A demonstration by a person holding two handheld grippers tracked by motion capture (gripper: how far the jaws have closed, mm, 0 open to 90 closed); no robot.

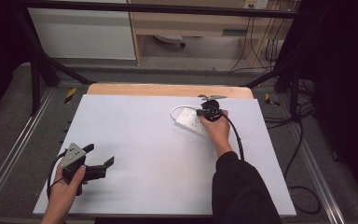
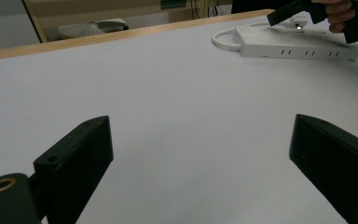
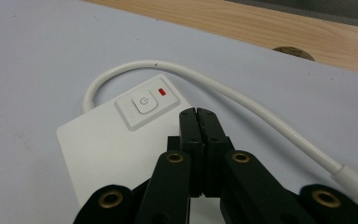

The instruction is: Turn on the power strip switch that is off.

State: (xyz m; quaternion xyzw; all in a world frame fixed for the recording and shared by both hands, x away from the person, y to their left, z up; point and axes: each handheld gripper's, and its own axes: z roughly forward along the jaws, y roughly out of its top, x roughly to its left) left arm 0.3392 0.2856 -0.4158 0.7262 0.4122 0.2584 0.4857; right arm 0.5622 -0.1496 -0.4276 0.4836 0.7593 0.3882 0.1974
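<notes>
Jaws pressed together and empty, the right gripper [image 3: 196, 114] hovers just short of a white power strip's [image 3: 102, 140] button [image 3: 144, 102]; the left gripper's [image 2: 200, 149] jaws gape wide, empty.

**Power strip: flat on board, indicator red**

You have one white power strip [image 1: 192, 122] lying flat on the white table surface [image 1: 135, 154], toward its far right. Its square power button [image 3: 144, 103] sits just ahead of your right gripper [image 3: 199, 115] fingertips, slightly to their left, with a small red indicator [image 3: 162, 92] beside it. The white cord [image 3: 242, 100] leaves the button end, loops round and runs past the right of those fingertips. Socket slots line the strip's side facing your left gripper [image 2: 200, 140], well beyond its fingers.
</notes>
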